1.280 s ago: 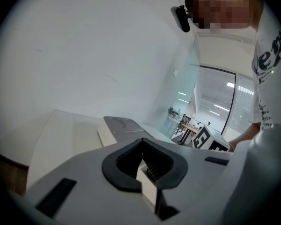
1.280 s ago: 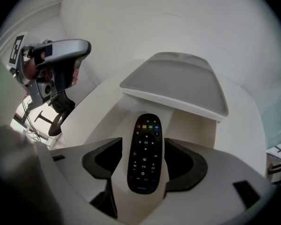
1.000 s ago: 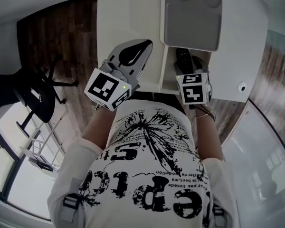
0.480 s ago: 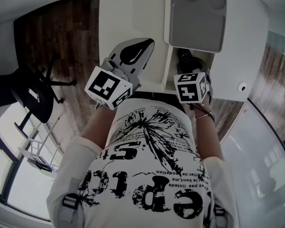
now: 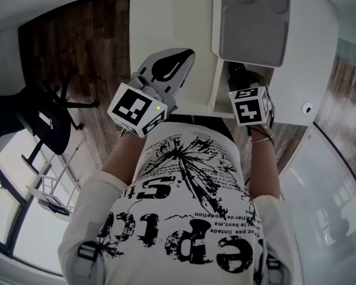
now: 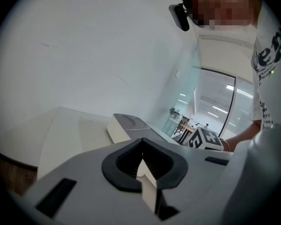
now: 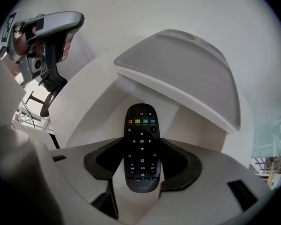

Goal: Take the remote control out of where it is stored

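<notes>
The black oval remote control (image 7: 141,125) lies inside its white storage compartment (image 7: 98,111) at the near edge of the white bench (image 5: 166,16), under the raised grey lid (image 7: 178,74), so it is not taken out yet. The right tool (image 7: 141,162) is closing, its jaws at both sides of the remote, the pads not pressing. The left tool (image 6: 143,165) is clenched and empty. Only the right gripper view shows the remote's buttons; the head view gives just a dark end of it

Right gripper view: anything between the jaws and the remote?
Nothing in the way. The right gripper view shows the remote lying between the closing jaws of the right gripper, pads not yet pressing it, on the white shelf under the grey tray.
</notes>
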The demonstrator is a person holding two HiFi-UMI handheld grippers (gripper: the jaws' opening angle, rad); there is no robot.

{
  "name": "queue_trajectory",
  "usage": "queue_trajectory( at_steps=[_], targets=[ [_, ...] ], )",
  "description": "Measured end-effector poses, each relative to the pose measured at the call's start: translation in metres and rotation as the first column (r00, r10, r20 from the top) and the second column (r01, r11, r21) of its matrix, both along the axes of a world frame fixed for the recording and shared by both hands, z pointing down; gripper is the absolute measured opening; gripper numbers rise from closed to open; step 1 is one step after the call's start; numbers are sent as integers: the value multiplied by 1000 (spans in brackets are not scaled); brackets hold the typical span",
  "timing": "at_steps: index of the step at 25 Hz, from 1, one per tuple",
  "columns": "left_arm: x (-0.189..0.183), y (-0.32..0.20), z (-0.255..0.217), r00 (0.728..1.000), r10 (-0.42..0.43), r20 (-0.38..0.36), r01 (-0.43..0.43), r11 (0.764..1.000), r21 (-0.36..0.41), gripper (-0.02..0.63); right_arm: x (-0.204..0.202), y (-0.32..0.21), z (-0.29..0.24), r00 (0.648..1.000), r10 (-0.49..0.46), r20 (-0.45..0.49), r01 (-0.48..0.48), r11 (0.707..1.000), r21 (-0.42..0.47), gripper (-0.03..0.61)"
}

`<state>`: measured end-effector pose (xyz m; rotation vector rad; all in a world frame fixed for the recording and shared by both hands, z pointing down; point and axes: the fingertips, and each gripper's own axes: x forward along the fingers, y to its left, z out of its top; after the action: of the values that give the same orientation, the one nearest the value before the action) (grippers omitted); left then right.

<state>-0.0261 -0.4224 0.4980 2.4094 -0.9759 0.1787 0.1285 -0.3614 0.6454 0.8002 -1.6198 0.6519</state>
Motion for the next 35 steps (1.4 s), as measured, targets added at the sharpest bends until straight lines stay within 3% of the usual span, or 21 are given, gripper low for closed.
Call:
queue_trajectory(
  at_steps=[4, 11, 19, 23, 30, 35],
  targets=[
    [-3, -1, -4, 1000, 14, -1, -14, 1000, 7, 6, 0, -3, -1, 1000, 3, 4, -3, 1000, -5, 241],
    [2, 4, -19, 998, 56, 17, -57, 997, 53, 6, 4, -8, -21, 997, 64, 52, -68, 995, 78, 239],
    [17, 4, -45, 996, 86, 23, -88, 990, 107, 6, -1, 9, -50, 994, 37, 98, -45, 996, 80, 238],
    [32, 7, -64, 995, 93, 34, -97, 983, 156, 6, 3, 14, -66, 992, 20, 128, -36, 991, 127, 238],
    [55, 21, -94, 996, 70, 50, -79, 969, 232, 6, 11, 0, -120, 968, 18, 250, -91, 955, 282, 238],
    [61, 27, -120, 997, 27, 71, -47, 955, 293, 6, 14, -13, -170, 915, 28, 402, -196, 902, 384, 238]
  ],
)
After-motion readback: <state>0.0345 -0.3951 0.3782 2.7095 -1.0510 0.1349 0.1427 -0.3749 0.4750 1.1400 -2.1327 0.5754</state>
